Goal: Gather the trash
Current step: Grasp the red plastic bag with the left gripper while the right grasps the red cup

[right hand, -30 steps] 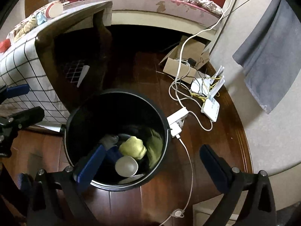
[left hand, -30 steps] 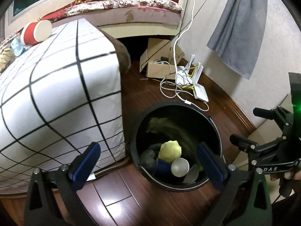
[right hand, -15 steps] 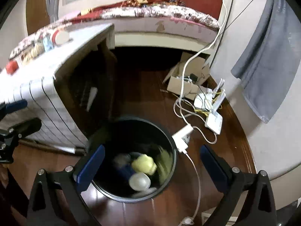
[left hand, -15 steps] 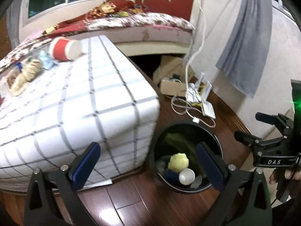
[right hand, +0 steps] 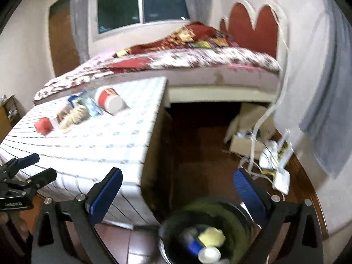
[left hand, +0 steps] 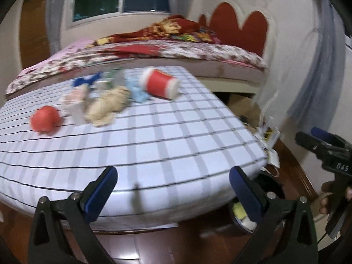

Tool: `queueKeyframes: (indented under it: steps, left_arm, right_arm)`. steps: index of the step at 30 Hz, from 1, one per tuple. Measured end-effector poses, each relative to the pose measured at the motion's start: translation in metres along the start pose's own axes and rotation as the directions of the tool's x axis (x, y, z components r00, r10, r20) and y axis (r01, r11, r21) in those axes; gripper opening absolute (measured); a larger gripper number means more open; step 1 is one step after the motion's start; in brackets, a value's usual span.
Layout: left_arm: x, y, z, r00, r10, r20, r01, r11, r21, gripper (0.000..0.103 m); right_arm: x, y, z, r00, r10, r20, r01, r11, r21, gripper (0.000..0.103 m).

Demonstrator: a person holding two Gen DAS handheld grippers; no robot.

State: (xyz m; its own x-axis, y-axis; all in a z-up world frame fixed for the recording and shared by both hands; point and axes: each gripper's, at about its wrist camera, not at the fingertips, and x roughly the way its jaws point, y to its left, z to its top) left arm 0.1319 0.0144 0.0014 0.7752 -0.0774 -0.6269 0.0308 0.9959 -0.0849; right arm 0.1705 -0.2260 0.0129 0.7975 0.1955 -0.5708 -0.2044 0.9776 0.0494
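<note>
Left wrist view: the left tongs (left hand: 170,194) stand wide apart with nothing between their blue pads, poised over the near edge of the checked surface (left hand: 154,145). Just below the right pad, part of the black bin (left hand: 267,189) shows on the wooden floor, with a yellow wad (left hand: 238,211) inside. At far right the right tongs (left hand: 312,136) appear side-on, gripped by a hand (left hand: 330,195). Farther back on the surface lies the trash: a red crumpled piece (left hand: 45,121), a beige bundle (left hand: 107,107), a light blue wrapper (left hand: 137,93) and a red paper cup (left hand: 161,85) on its side. Behind these runs the bed (left hand: 154,52). Right wrist view: the right tongs (right hand: 176,194) are likewise spread wide and empty, hanging above the black bin (right hand: 173,222), which holds a yellow wad (right hand: 212,236), a blue item (right hand: 194,245) and a white cup (right hand: 209,254). The left tongs (right hand: 30,169) show at the left edge. On the surface (right hand: 99,145) the red paper cup (right hand: 110,100) lies beside the other blurred litter; a white router (right hand: 280,176) and cables sit on the floor at right.
</note>
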Motion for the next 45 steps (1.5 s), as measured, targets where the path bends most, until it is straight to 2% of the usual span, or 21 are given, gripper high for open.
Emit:
queueKeyframes:
  steps: [2, 5, 8, 13, 15, 18, 21, 29, 31, 34, 36, 39, 42, 45]
  left_arm:
    - [-0.003, 0.022, 0.002, 1.0, 0.03, 0.008, -0.03, 0.999, -0.02, 0.102]
    - [-0.006, 0.06, 0.008, 0.996, 0.088, 0.015, -0.087, 0.995, -0.057, 0.102]
    - [-0.006, 0.097, 0.016, 0.989, 0.148, 0.018, -0.146, 0.984, -0.098, 0.102]
    - [0.0, 0.163, 0.032, 0.969, 0.247, 0.027, -0.238, 0.952, -0.194, 0.102]
    - [0.008, 0.182, 0.038, 0.96, 0.278, 0.019, -0.267, 0.937, -0.225, 0.102]
    - [0.023, 0.211, 0.047, 0.957, 0.291, 0.011, -0.277, 0.921, -0.274, 0.102]
    - [0.04, 0.225, 0.055, 0.955, 0.297, -0.007, -0.287, 0.915, -0.283, 0.102]
    - [0.09, 0.236, 0.07, 0.949, 0.302, -0.094, -0.316, 0.923, -0.22, 0.101]
    - [0.098, 0.239, 0.071, 0.951, 0.288, -0.114, -0.307, 0.928, -0.212, 0.097]
    - [0.109, 0.24, 0.068, 0.954, 0.261, -0.15, -0.287, 0.937, -0.197, 0.083]
    - [0.112, 0.239, 0.065, 0.956, 0.247, -0.161, -0.275, 0.942, -0.191, 0.067]
    - [0.109, 0.239, 0.063, 0.963, 0.228, -0.144, -0.254, 0.946, -0.199, 0.051]
    - [0.103, 0.238, 0.062, 0.97, 0.211, -0.12, -0.232, 0.95, -0.207, 0.043]
    - [0.089, 0.23, 0.058, 0.974, 0.213, -0.081, -0.225, 0.955, -0.194, 0.041]
  right_arm:
    - [0.005, 0.019, 0.008, 1.0, 0.013, 0.013, -0.013, 0.999, -0.031, 0.102]
    - [0.018, 0.048, 0.02, 1.0, 0.024, -0.01, -0.025, 0.994, -0.104, 0.102]
    - [0.041, 0.075, 0.035, 0.995, 0.089, -0.04, -0.094, 0.983, -0.159, 0.102]
    - [0.088, 0.105, 0.068, 0.986, 0.142, -0.085, -0.157, 0.967, -0.202, 0.102]
    - [0.111, 0.115, 0.082, 0.985, 0.139, -0.104, -0.159, 0.964, -0.215, 0.101]
    - [0.142, 0.128, 0.097, 0.981, 0.128, -0.144, -0.16, 0.958, -0.24, 0.097]
    - [0.167, 0.136, 0.107, 0.978, 0.116, -0.171, -0.158, 0.954, -0.254, 0.095]
    - [0.22, 0.151, 0.122, 0.963, 0.121, -0.241, -0.184, 0.948, -0.261, 0.094]
    - [0.229, 0.152, 0.124, 0.957, 0.133, -0.257, -0.199, 0.947, -0.253, 0.091]
    - [0.239, 0.156, 0.126, 0.953, 0.133, -0.274, -0.205, 0.946, -0.252, 0.082]
    - [0.243, 0.156, 0.127, 0.948, 0.137, -0.288, -0.212, 0.946, -0.245, 0.068]
    - [0.241, 0.156, 0.126, 0.947, 0.143, -0.288, -0.215, 0.947, -0.237, 0.067]
    - [0.237, 0.153, 0.124, 0.946, 0.153, -0.286, -0.221, 0.949, -0.224, 0.063]
    - [0.228, 0.149, 0.119, 0.949, 0.159, -0.272, -0.217, 0.956, -0.197, 0.061]
